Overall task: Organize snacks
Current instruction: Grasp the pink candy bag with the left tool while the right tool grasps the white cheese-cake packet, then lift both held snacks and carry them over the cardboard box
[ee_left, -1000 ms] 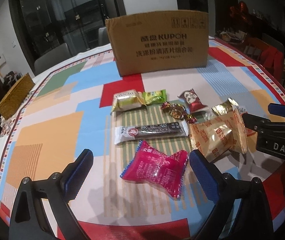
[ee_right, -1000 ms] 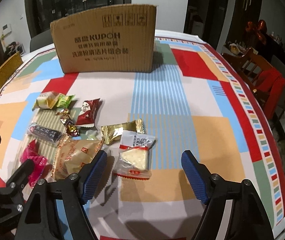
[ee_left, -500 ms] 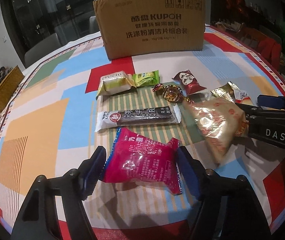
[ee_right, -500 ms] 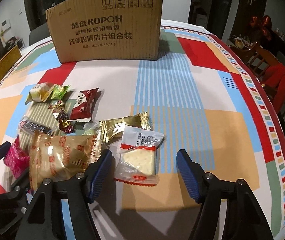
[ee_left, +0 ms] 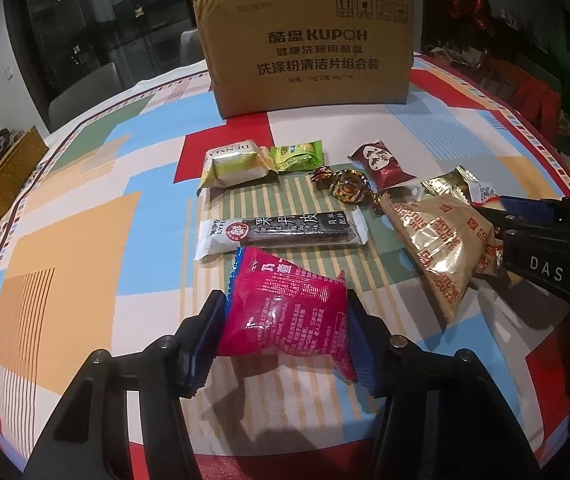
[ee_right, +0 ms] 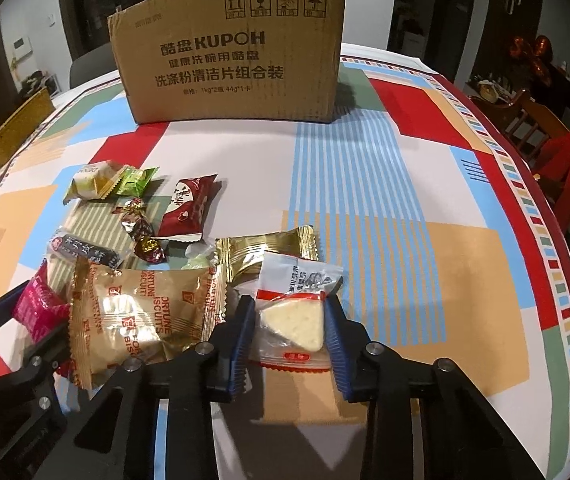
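Brown cardboard box [ee_left: 309, 48] stands at the back of the desk [ee_right: 405, 184] with its bright patchwork cloth. Snacks lie in front of it. Left tongs [ee_left: 285, 334] squeeze the pink snack bag [ee_left: 285, 312] on both sides. Right tongs [ee_right: 289, 338] pinch the white packet [ee_right: 295, 312] with a cream wedge inside. A gold biscuit bag [ee_right: 141, 312] sits just beside it.

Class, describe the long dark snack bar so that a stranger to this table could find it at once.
Start at the cardboard box standing on the patchwork tablecloth; the snacks lie in front of it. Just beyond the pink packet lies the snack bar, the only long, flat one, dark with white ends.
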`<state>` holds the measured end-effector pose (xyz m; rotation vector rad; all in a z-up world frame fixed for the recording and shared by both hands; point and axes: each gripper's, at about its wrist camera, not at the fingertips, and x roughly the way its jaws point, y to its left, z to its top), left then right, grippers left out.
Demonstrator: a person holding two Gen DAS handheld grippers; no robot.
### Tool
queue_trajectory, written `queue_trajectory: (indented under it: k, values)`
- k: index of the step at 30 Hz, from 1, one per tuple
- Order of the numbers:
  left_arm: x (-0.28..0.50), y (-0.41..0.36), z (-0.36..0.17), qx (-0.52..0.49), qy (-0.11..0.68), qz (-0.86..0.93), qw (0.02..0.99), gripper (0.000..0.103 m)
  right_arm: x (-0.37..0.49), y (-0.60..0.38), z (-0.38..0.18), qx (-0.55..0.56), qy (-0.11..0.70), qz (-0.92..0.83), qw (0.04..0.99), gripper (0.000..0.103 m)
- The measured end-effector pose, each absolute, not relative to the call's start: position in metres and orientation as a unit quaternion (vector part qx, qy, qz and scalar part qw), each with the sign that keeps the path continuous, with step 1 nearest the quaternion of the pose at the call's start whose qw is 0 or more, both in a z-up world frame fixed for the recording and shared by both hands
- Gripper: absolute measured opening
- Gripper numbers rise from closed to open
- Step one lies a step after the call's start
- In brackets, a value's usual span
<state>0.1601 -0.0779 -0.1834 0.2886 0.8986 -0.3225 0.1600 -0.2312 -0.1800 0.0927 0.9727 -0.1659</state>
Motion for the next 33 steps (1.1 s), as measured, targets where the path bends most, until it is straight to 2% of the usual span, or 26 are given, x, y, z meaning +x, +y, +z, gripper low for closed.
queue_trajectory:
  k: [8,33]
  values:
    - [0.159,-0.073,-0.160,0.141,0.404,-0.144,0.892,0.055,0.156,-0.233,-0.164,0.047,0.453,-0.084,0.886,0.034]
    - [0.167,-0.054,-0.067,0.110,0.330,-0.120,0.930,0.055,0.153,-0.225,-0.070,0.032,0.365,-0.081,0.927,0.034]
